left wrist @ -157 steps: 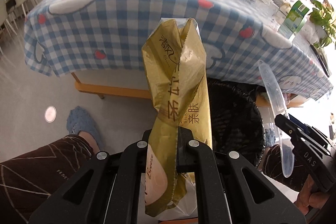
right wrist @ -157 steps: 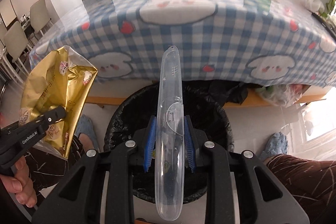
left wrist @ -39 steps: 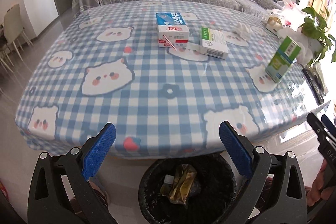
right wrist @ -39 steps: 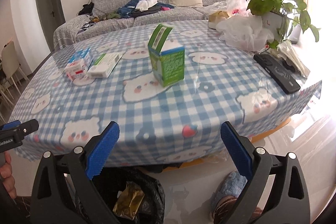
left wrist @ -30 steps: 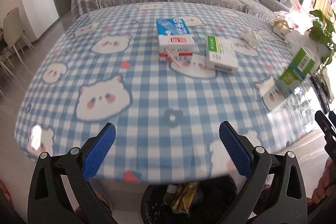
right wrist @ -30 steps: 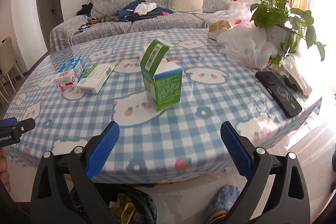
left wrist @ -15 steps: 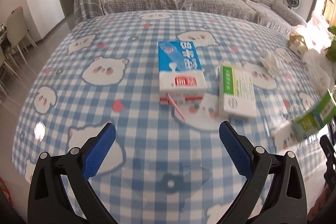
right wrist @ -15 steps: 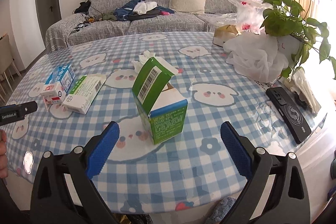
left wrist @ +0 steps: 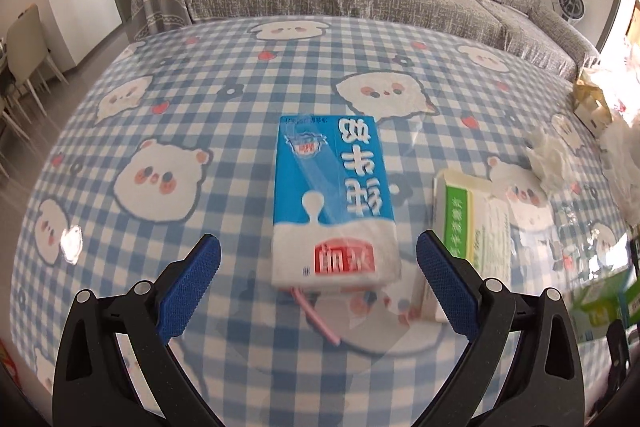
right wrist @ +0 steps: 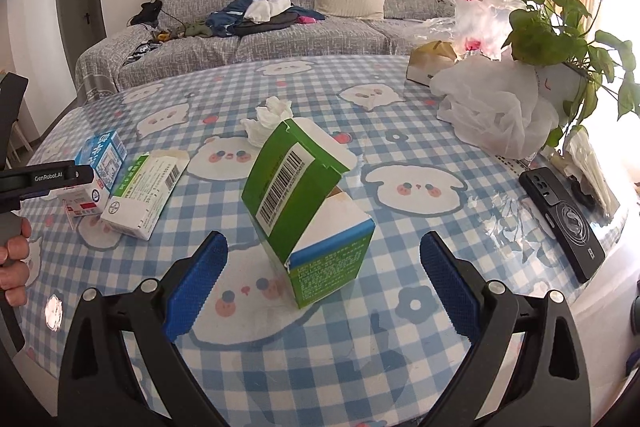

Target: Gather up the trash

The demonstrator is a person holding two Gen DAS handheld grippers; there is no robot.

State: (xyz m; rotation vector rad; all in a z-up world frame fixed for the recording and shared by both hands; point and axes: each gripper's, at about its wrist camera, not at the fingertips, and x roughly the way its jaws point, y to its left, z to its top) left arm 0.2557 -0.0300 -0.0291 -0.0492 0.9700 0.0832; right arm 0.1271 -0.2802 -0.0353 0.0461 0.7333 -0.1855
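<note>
Both grippers hung empty with jaws spread wide: the left gripper point(left wrist: 318, 277) over the blue milk carton point(left wrist: 334, 201) lying flat on the tabletop point(left wrist: 200, 107), the right gripper point(right wrist: 322, 277) facing the green carton point(right wrist: 306, 211), upright with its flap open. A careless close could topple the green carton or, probably, catch the pink straw point(left wrist: 316, 315) under the blue one. The white-green box point(left wrist: 470, 233) crowded the left gripper's right side; elsewhere lay open room.
</note>
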